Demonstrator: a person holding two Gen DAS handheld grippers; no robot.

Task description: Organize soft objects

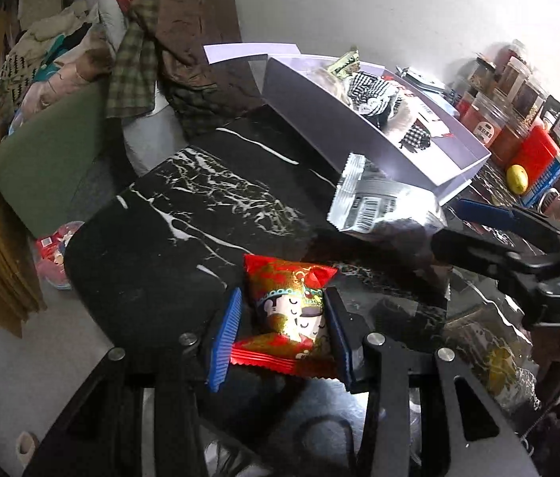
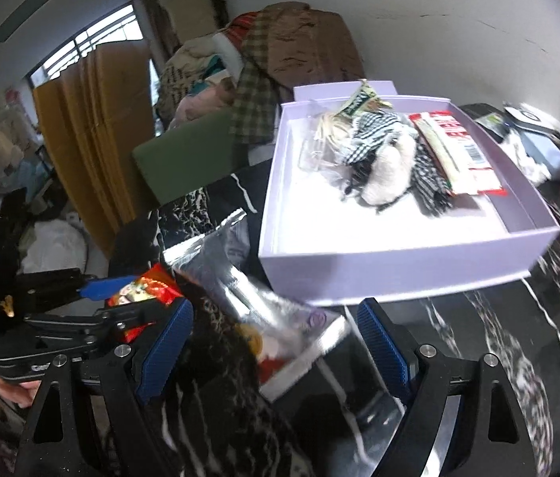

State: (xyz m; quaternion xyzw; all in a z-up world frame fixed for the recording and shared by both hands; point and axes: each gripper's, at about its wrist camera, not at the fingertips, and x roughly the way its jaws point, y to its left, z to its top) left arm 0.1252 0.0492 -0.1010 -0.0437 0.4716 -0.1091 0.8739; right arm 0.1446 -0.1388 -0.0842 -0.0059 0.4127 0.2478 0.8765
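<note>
Two blue-padded grippers work over a black marble-patterned tabletop (image 1: 152, 246). The left gripper (image 1: 283, 336), at the lower centre of its own view, pinches a red and gold snack packet (image 1: 289, 314) between its ribbed pads; the right wrist view shows that packet (image 2: 144, 292) only partly, at the left edge. The right gripper (image 2: 276, 348) stands spread wide, a silver foil pouch (image 2: 264, 306) and a dark fuzzy cloth (image 2: 220, 357) lying between its fingers, neither one gripped. Only the right view looks down into the lilac shallow cardboard box (image 2: 399, 260), upper right, holding checked fabric pieces (image 2: 371, 135) and a red-and-white packet (image 2: 454, 151).
</note>
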